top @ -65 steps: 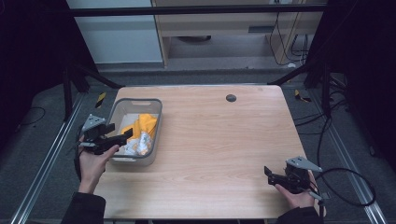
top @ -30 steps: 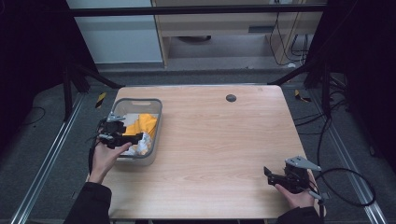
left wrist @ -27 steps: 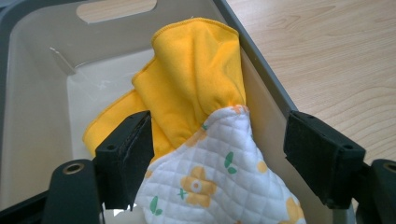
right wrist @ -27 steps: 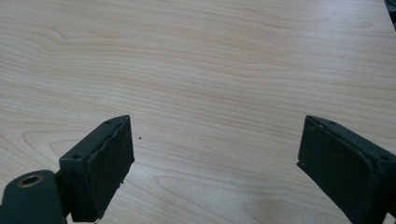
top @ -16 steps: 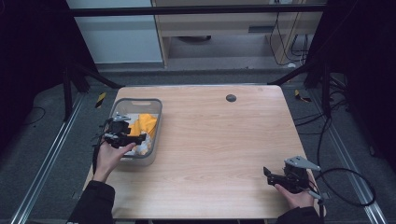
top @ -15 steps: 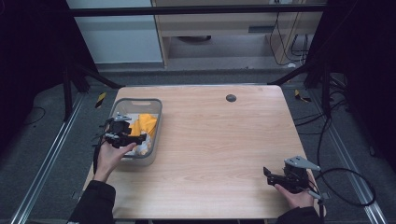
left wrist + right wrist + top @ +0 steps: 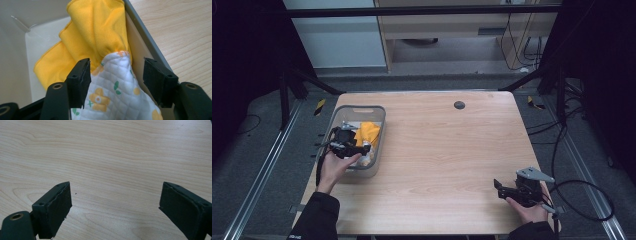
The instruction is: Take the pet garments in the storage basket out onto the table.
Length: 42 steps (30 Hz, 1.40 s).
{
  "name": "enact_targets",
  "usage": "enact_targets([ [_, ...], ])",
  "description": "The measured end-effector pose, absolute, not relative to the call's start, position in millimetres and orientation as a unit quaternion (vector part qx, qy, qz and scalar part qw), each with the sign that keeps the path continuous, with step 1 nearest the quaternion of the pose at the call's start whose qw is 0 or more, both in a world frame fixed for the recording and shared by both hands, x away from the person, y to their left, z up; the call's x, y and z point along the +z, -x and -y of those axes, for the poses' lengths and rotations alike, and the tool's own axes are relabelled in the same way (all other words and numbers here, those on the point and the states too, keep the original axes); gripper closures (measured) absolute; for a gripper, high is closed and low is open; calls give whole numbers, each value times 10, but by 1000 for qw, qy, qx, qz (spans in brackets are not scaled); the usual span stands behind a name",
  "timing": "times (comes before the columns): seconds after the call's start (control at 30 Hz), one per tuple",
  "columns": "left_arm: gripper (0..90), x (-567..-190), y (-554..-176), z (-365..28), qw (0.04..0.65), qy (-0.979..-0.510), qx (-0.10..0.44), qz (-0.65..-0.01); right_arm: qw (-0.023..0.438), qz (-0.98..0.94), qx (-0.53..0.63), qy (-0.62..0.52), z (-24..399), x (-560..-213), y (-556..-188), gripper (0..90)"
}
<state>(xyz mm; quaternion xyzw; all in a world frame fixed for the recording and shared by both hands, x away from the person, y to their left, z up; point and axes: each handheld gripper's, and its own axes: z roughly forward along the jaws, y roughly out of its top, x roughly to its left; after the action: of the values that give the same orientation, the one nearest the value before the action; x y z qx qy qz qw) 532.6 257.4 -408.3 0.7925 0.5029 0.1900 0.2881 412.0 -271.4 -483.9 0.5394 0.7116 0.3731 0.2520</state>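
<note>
Left gripper (image 7: pixel 113 75) in the bin (image 7: pixel 379 112), closing on the cloths

Jaws have just been closing around the floral quilted cloth (image 7: pixel 117 95), left pad touching, not clamped; yellow cloth (image 7: pixel 92 32) behind. Bin near tabletop's left edge. Right gripper (image 7: pixel 115 205) released, near-right corner.

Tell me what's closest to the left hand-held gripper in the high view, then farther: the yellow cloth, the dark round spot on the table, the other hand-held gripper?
1. Yellow cloth: in the bin, right beside the left hand-held gripper.
2. Dark round spot: far middle of the table.
3. Right hand-held gripper: near right corner.
</note>
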Motion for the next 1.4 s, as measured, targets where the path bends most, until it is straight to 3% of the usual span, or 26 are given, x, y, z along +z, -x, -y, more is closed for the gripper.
enact_targets([
  [0.73,558,-4258,-5461,-2466,241,-801,166,-522,245,-712,372,-543,2717,-4846,-4126,105],
  [1.07,771,-4245,-5489,-2475,235,-798,154,-534,245,-713,371,-542,2718,-4845,-4127,105],
  [1.4,807,-4104,-5466,-2532,243,-790,174,-535,244,-712,372,-544,2717,-4845,-4128,105],
])
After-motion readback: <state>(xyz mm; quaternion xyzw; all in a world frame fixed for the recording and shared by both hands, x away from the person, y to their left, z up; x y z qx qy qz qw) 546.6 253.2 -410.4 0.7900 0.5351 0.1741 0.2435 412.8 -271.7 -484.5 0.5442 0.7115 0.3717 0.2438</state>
